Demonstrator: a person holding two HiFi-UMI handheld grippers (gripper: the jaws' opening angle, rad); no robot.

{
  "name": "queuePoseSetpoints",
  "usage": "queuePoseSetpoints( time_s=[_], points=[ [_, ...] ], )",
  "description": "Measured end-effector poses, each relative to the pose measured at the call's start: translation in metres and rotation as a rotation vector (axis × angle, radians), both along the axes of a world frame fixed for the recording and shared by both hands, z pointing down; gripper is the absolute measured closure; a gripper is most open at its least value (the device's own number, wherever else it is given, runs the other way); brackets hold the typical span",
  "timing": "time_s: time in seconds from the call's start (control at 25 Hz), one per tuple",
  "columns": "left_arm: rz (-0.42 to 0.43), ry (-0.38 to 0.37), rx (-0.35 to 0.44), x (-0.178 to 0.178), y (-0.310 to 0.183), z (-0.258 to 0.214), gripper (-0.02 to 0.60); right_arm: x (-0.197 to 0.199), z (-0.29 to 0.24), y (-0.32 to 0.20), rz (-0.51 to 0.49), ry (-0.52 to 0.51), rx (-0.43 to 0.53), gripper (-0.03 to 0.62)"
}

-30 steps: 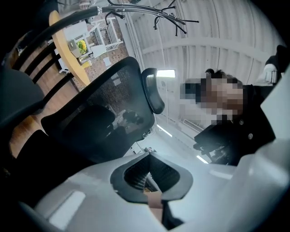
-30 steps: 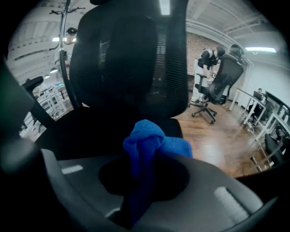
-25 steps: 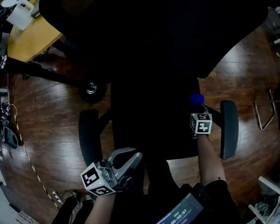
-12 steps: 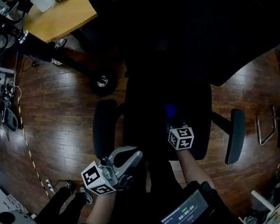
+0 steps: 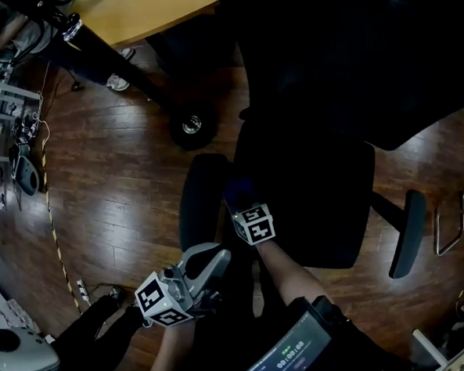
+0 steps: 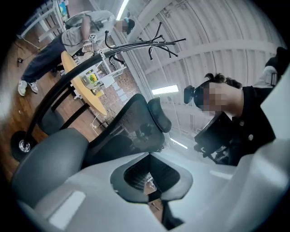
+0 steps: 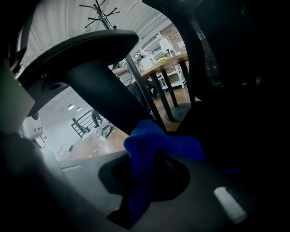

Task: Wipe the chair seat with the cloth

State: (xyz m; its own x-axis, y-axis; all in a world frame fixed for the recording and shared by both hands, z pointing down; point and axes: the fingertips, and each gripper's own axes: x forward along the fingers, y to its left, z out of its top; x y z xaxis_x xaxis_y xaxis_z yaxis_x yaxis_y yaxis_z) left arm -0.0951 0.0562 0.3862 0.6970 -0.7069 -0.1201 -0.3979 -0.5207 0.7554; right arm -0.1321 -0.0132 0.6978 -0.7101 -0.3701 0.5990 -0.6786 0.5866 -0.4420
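Head view: right gripper (image 5: 245, 207) sits at the chair seat's (image 5: 318, 191) left edge, just beside the left armrest (image 5: 200, 197), left gripper (image 5: 217, 262) nearer, off the seat; left gripper view: jaws closed together, nothing between; right gripper view: jaws clenched on the bunched blue cloth (image 7: 152, 149).

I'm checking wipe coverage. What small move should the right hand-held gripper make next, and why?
Probably sweep the cloth rightward across the chair seat. The right hand-held gripper, shut on the cloth, sits at the seat's left edge beside the left armrest, so most of the seat lies to its right. The left hand-held gripper hangs off the chair, shut and empty.
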Motion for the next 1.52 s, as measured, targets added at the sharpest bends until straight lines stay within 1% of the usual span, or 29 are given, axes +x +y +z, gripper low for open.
queuePoseSetpoints(
  time_s=[0.12, 0.2, 0.28, 0.36, 0.48, 0.6, 0.76, 0.84, 0.92, 1.0, 1.12, 1.2, 1.28, 1.36, 1.4, 1.44, 1.52],
  points=[
    [-0.005, -0.007, -0.002, -0.002, 0.004, 0.002, 0.578, 0.003, 0.001, 0.001, 0.007, 0.022, 0.016, 0.536],
    [0.002, -0.006, 0.000, -0.001, 0.004, 0.001, 0.578, 0.013, 0.003, 0.003, 0.024, 0.038, 0.029, 0.536],
    [0.021, -0.011, 0.007, 0.002, 0.002, -0.004, 0.578, 0.032, 0.005, 0.000, 0.073, 0.048, 0.027, 0.536],
    [0.044, -0.018, 0.011, 0.006, -0.001, -0.006, 0.578, 0.064, 0.011, -0.005, 0.137, 0.074, 0.018, 0.536],
    [0.087, -0.015, 0.013, 0.021, -0.007, -0.007, 0.578, 0.139, 0.027, -0.011, 0.242, 0.156, 0.010, 0.536],
    [0.155, -0.008, 0.022, 0.046, -0.012, -0.013, 0.578, 0.232, 0.027, -0.010, 0.360, 0.239, 0.002, 0.536],
    [0.241, 0.000, 0.043, 0.079, -0.018, -0.020, 0.578, 0.355, 0.017, -0.006, 0.527, 0.328, 0.019, 0.536],
    [0.279, 0.002, 0.046, 0.094, -0.022, -0.022, 0.578, 0.402, 0.009, -0.002, 0.607, 0.352, 0.017, 0.536],
    [0.311, 0.006, 0.046, 0.108, -0.025, -0.024, 0.578, 0.432, 0.001, 0.003, 0.668, 0.360, 0.020, 0.536],
    [0.337, 0.012, 0.046, 0.118, -0.024, -0.031, 0.578, 0.444, -0.008, 0.007, 0.698, 0.357, 0.026, 0.536],
    [0.360, 0.017, 0.053, 0.124, -0.020, -0.045, 0.578, 0.446, -0.024, 0.010, 0.704, 0.357, 0.036, 0.536],
    [0.357, 0.016, 0.055, 0.123, -0.018, -0.049, 0.578, 0.446, -0.031, 0.010, 0.700, 0.340, 0.038, 0.536],
    [0.345, 0.015, 0.054, 0.119, -0.021, -0.044, 0.578, 0.441, -0.034, 0.008, 0.712, 0.303, 0.047, 0.536],
    [0.327, 0.013, 0.054, 0.114, -0.027, -0.040, 0.578, 0.423, -0.047, 0.005, 0.730, 0.231, 0.077, 0.536],
    [0.314, 0.013, 0.056, 0.109, -0.028, -0.040, 0.578, 0.406, -0.055, 0.005, 0.722, 0.188, 0.089, 0.536],
    [0.298, 0.011, 0.058, 0.103, -0.028, -0.041, 0.578, 0.385, -0.061, 0.008, 0.702, 0.145, 0.091, 0.536],
    [0.254, 0.007, 0.061, 0.086, -0.027, -0.041, 0.578, 0.332, -0.063, 0.015, 0.642, 0.065, 0.062, 0.536]
  ],
)
